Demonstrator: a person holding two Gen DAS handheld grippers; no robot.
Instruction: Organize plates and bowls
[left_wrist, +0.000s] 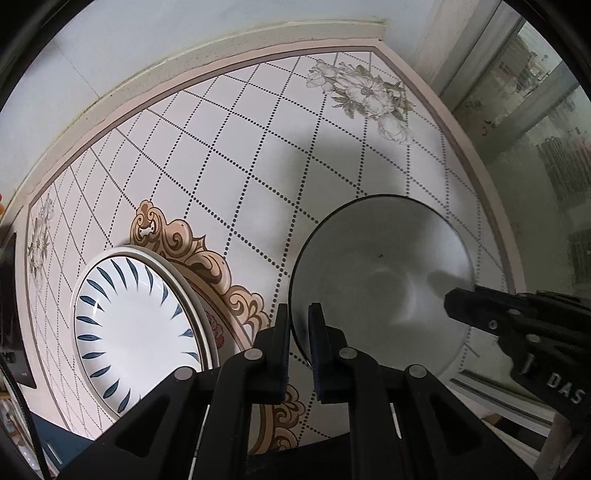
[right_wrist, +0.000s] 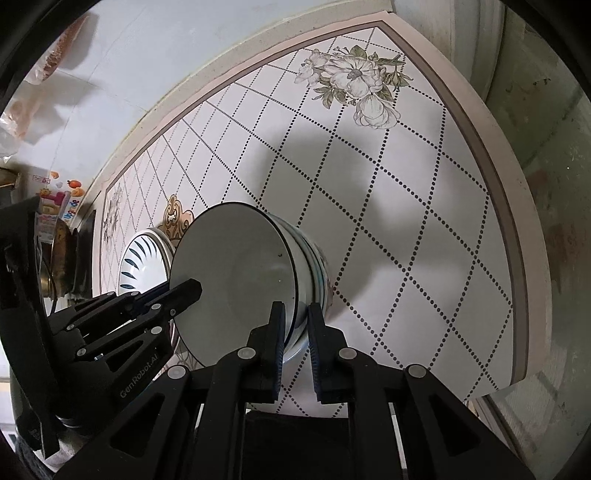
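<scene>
A white bowl (left_wrist: 380, 280) with a dark rim is held between both grippers above the table, and in the right wrist view the bowl (right_wrist: 236, 273) is tilted and shows blue bands on its outer wall. My left gripper (left_wrist: 299, 308) is shut on the bowl's left rim; from the right wrist view the left gripper (right_wrist: 195, 290) reaches in from the left. My right gripper (right_wrist: 295, 306) pinches the opposite rim, and the right gripper (left_wrist: 452, 299) looks shut there too. A white plate (left_wrist: 136, 325) with blue leaf strokes lies left of the bowl.
The table (left_wrist: 240, 147) has a dotted diamond grid, flower prints and a pale border. A wall runs behind it and a window (left_wrist: 535, 122) stands on the right. Packets and a colourful box (right_wrist: 51, 214) crowd the far left. The table edge (right_wrist: 517, 221) curves round on the right.
</scene>
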